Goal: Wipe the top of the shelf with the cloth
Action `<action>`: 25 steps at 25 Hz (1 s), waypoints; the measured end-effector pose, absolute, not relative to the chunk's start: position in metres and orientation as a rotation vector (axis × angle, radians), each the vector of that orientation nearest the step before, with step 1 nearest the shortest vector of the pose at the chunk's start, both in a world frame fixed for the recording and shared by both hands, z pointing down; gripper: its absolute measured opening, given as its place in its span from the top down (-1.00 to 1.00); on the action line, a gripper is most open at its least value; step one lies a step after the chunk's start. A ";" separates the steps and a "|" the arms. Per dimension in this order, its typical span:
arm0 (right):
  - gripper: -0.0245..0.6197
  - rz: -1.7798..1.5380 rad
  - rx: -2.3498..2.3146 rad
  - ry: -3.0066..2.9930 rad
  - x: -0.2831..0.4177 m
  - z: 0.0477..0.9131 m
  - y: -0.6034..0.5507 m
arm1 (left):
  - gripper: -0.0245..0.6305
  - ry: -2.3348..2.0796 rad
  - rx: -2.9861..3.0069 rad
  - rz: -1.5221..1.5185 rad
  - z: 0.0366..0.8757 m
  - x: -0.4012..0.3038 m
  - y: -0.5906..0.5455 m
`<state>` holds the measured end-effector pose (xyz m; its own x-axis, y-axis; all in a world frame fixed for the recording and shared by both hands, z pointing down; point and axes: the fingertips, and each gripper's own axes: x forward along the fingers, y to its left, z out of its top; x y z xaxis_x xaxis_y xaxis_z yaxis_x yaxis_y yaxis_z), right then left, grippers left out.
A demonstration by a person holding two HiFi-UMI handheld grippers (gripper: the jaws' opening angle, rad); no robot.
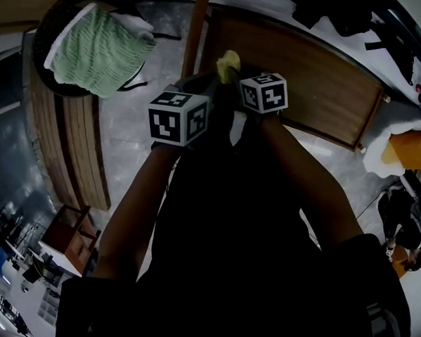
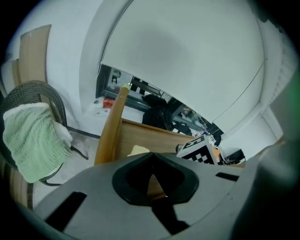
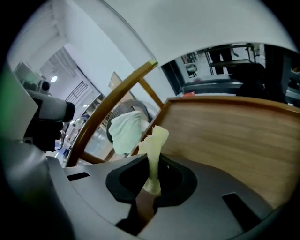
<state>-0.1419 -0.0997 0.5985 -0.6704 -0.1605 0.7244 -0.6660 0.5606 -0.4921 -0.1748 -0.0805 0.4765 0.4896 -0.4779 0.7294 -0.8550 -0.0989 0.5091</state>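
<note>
Right gripper view: right gripper clamped the cloth, held off the shelf top — wiping judged unstarted — left gripper was closed, empty.

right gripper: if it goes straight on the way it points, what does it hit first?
Probably the shelf top, near its left edge. The cloth pinched in the right gripper would touch before the gripper does. Depth is unclear.

Far left: grn towel draped over dark round chair. Far right: blk bags. Near left: sm. wooden stool.
</note>
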 end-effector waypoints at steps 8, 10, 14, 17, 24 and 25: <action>0.78 1.029 0.530 -2.132 -0.198 0.624 -0.069 | 0.89 -1.068 1.737 0.513 0.485 -0.188 -0.060; 0.77 0.982 0.519 -2.117 -0.200 0.626 -0.069 | 0.89 -1.074 1.731 0.510 0.486 -0.194 -0.061; 0.78 0.919 0.535 -2.109 -0.200 0.624 -0.072 | 0.89 -1.072 1.739 0.531 0.486 -0.197 -0.066; 0.78 0.922 0.546 -2.081 -0.179 0.628 -0.067 | 0.89 -1.057 1.755 0.539 0.486 -0.186 -0.070; 0.78 0.965 0.656 -2.040 -0.086 0.628 -0.078 | 0.89 -0.995 1.757 0.554 0.507 -0.127 -0.073; 0.78 0.970 0.673 -2.033 -0.071 0.628 -0.079 | 0.89 -0.984 1.755 0.561 0.511 -0.116 -0.073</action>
